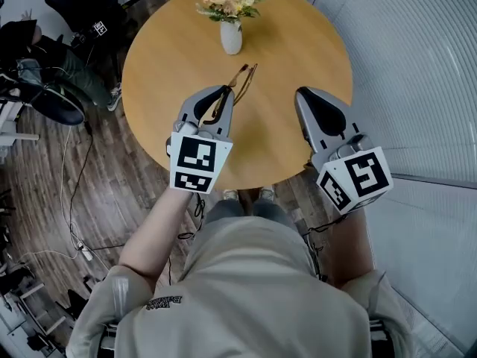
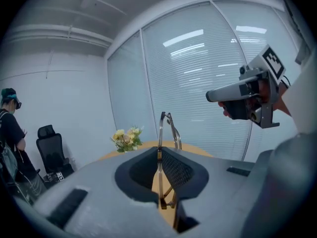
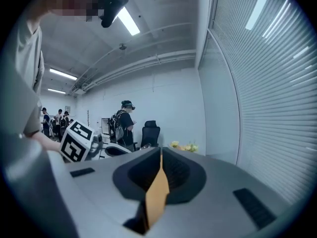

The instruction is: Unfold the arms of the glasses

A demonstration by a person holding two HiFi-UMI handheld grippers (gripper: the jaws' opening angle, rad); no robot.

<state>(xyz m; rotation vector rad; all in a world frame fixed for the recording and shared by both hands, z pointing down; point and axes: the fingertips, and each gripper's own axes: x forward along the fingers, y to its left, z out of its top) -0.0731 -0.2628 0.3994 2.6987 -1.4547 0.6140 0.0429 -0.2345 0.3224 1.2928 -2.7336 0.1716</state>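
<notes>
**A:** Any sign of the glasses point(image 1: 243, 79)?

**B:** Yep, pinched in the left gripper point(image 1: 223, 91), held up over the round table point(image 1: 298, 43), just short of the flower vase point(image 1: 231, 36).

**A:** And the right gripper point(image 1: 304, 94)?

**B:** Closed on nothing, hanging off to the side.

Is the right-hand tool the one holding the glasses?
No, the glasses are clamped between the left gripper's jaws, while the right gripper's jaws are together with nothing between them.

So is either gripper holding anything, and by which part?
The left gripper is shut on the glasses, pinching along the arms, whose curved tips stick out past it. The right gripper holds nothing.
</notes>
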